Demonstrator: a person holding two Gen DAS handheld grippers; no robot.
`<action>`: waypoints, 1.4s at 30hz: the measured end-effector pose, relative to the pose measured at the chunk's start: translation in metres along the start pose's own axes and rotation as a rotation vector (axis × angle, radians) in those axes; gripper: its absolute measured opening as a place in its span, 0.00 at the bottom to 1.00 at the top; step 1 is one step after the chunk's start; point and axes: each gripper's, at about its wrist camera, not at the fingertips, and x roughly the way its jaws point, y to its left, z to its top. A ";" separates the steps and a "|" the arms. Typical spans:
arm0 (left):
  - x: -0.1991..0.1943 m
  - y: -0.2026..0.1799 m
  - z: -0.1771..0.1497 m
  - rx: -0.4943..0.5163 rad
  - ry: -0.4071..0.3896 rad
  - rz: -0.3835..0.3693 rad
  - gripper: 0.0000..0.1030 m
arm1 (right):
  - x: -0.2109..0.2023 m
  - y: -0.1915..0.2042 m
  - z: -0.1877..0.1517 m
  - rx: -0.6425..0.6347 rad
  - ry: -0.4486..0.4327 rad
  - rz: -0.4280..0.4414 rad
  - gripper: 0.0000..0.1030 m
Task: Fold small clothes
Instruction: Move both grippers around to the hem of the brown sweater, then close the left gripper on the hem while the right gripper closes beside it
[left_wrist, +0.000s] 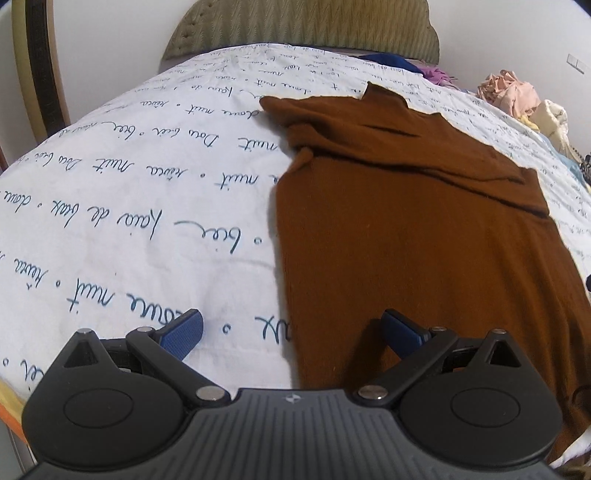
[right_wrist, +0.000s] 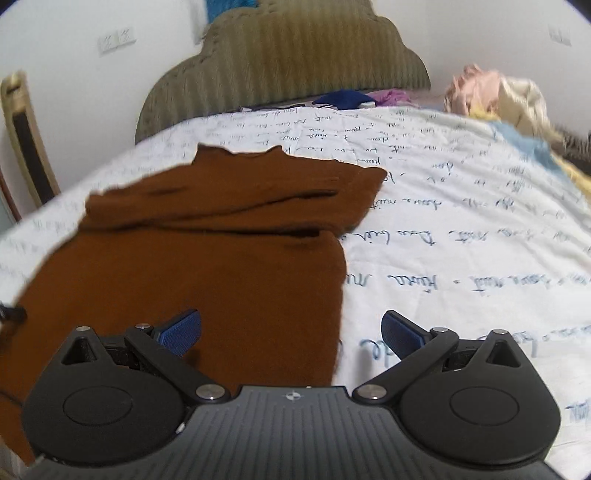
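On the bed (left_wrist: 110, 206), both grippers, left gripper (left_wrist: 291, 332) and right gripper (right_wrist: 291, 330), hover wide open and empty at the brown sweater's (left_wrist: 424, 240) 6 o'clock hem, likely poised to grasp its corners for the next fold toward 12 o'clock.

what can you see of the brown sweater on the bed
The brown sweater is a rust-coloured, fine-knit top with a high neck at its far end. It lies flat on the white script-printed bedspread, hem toward the cameras, both sleeves folded across the chest. Its near side edges sit between the open fingers of the left gripper and the right gripper; neither grips it.
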 end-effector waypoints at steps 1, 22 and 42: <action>0.000 0.000 -0.001 0.003 -0.001 0.000 1.00 | -0.003 -0.003 -0.004 0.005 0.014 0.016 0.95; -0.026 -0.022 -0.032 0.128 0.075 -0.301 1.00 | -0.048 -0.004 -0.058 0.137 0.242 0.409 0.76; -0.021 -0.030 -0.031 0.031 0.113 -0.439 0.27 | -0.019 0.043 -0.044 0.071 0.285 0.559 0.42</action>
